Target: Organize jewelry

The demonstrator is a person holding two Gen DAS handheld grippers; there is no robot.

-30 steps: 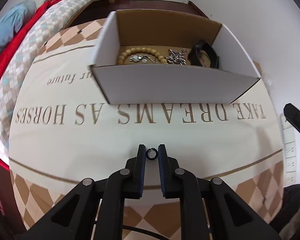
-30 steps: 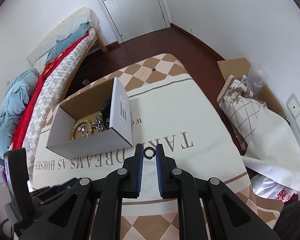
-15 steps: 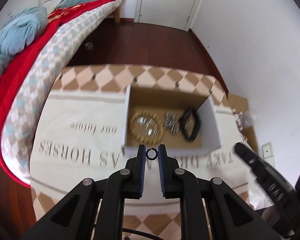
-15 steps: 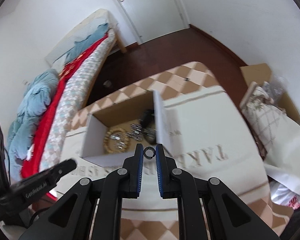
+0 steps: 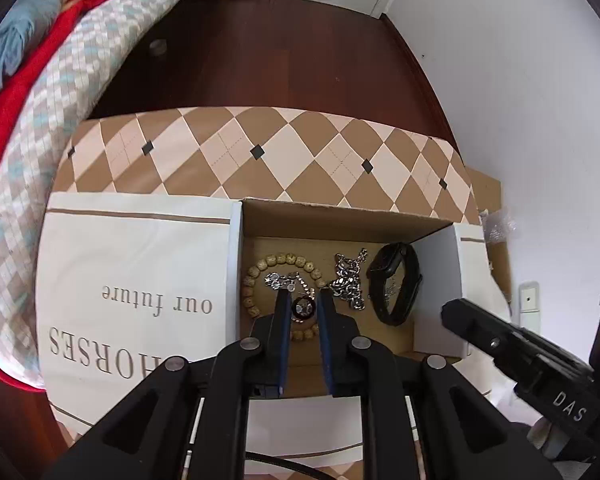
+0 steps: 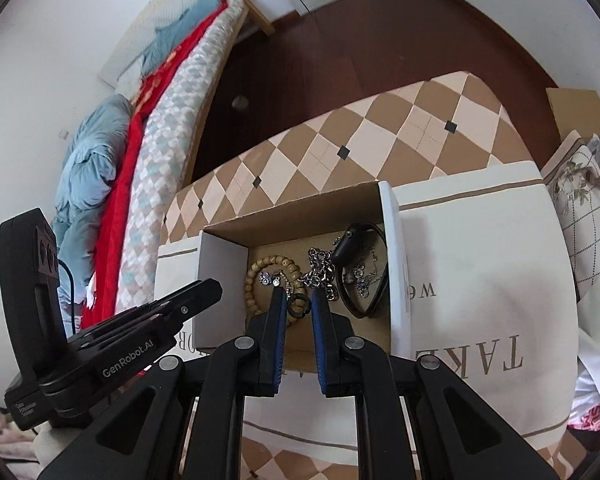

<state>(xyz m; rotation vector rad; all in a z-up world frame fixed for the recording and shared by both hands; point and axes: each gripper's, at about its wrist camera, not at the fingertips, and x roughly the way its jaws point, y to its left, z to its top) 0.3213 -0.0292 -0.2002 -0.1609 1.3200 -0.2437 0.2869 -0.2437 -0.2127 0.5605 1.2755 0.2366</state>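
Both hand-held grippers had travelled from over the printed cream cloth on the worktop point(image 5: 140, 248) to a position above the open white cardboard box with a brown interior point(image 5: 436, 276); a second earlier the box lay ahead of them, viewed from the side, and now both cameras looked down into it. The left hand-held gripper point(image 5: 304, 306) was closed narrowly on a small dark ring point(image 5: 303, 307), pinched between its blue-lined pads, hanging over the wooden bead bracelet point(image 5: 260, 270) at the left of the box floor. The right hand-held gripper point(image 6: 296, 304) likewise held a small dark ring point(image 6: 297, 305) in a narrow grip, over the same bracelet point(image 6: 274, 266). Neither grip had altered noticeably during the move. Already in the box: silver chain pieces point(image 5: 348, 280) in the middle and a black wristband point(image 5: 394, 280) at the right. Judgement: transport step essentially complete for both rings; what remains is to lower and release them into the box. Risk noted: both rings sit over the same spot, and the two grippers stand close together, so releases may need staggering.
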